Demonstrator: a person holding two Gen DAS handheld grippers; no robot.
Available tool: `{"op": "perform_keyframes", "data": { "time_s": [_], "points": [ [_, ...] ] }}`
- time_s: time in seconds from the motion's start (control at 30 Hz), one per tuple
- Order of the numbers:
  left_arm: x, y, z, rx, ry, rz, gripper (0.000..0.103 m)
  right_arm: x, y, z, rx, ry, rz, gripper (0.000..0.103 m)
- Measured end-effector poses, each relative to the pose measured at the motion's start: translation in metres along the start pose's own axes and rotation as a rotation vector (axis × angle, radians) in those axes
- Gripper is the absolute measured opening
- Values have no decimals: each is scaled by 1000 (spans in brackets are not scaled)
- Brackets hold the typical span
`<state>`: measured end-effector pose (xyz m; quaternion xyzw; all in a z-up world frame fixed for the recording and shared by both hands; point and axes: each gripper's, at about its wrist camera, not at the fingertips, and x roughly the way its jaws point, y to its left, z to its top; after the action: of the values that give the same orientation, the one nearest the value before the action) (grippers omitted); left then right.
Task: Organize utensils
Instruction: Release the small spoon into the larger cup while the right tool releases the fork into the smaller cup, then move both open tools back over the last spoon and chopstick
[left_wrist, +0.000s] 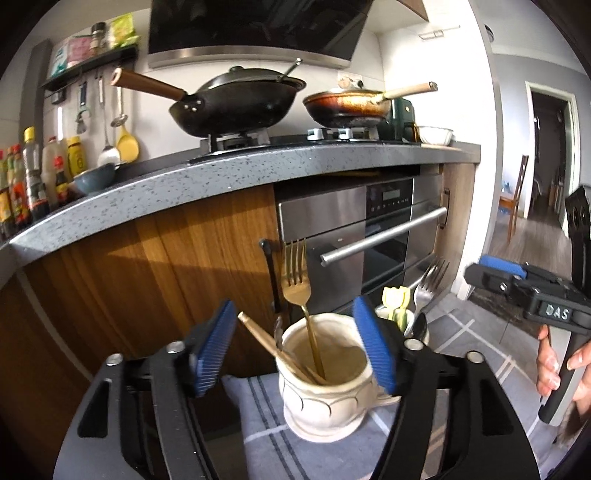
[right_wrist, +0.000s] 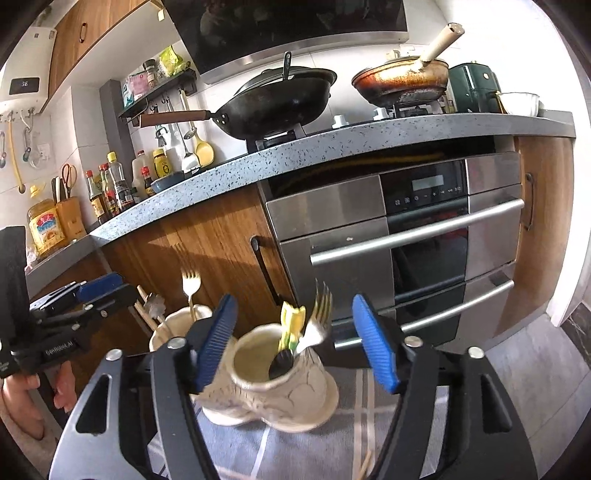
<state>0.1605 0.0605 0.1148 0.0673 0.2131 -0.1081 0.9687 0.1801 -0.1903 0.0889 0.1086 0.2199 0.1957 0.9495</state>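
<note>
Two cream ceramic holders stand on a grey striped cloth (left_wrist: 258, 435). The left holder (left_wrist: 325, 391) holds a gold fork (left_wrist: 295, 280) and wooden chopsticks (left_wrist: 269, 343). My left gripper (left_wrist: 295, 350) is open and empty, with its blue pads on either side of this holder's rim. The right holder (right_wrist: 273, 384) holds a silver fork (right_wrist: 317, 317), a yellow-handled utensil (right_wrist: 291, 321) and a dark spoon (right_wrist: 280, 363). My right gripper (right_wrist: 295, 347) is open and empty around it. The right gripper also shows in the left wrist view (left_wrist: 524, 291).
Behind the holders are wooden cabinet doors (left_wrist: 166, 251) and a steel oven (right_wrist: 424, 240) with bar handles. Above them, a speckled grey counter (left_wrist: 221, 173) carries a black wok (left_wrist: 236, 103), a frying pan (left_wrist: 347, 105) and sauce bottles (left_wrist: 33, 177).
</note>
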Motion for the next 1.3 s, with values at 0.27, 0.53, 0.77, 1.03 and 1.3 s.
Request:
{"op": "perform_keyframes", "data": {
  "time_s": [0.27,0.53,0.77,1.03,1.3],
  "points": [
    [-31,2,-23,-95,9,41,91,-37,-15,-24,17,37,-32,90],
    [-28,-17,-75,-150,124,84,93,-56,-44,-65,25,113,-127,91],
    [-5,-40,-124,-190,267,22,93,-46,-72,-99,36,214,-161,86],
    [6,-62,-143,-156,322,-29,93,-16,-88,-125,49,356,-133,45],
    [12,-70,-145,-138,335,-44,93,6,-82,-133,3,446,-105,27]
  ]
}}
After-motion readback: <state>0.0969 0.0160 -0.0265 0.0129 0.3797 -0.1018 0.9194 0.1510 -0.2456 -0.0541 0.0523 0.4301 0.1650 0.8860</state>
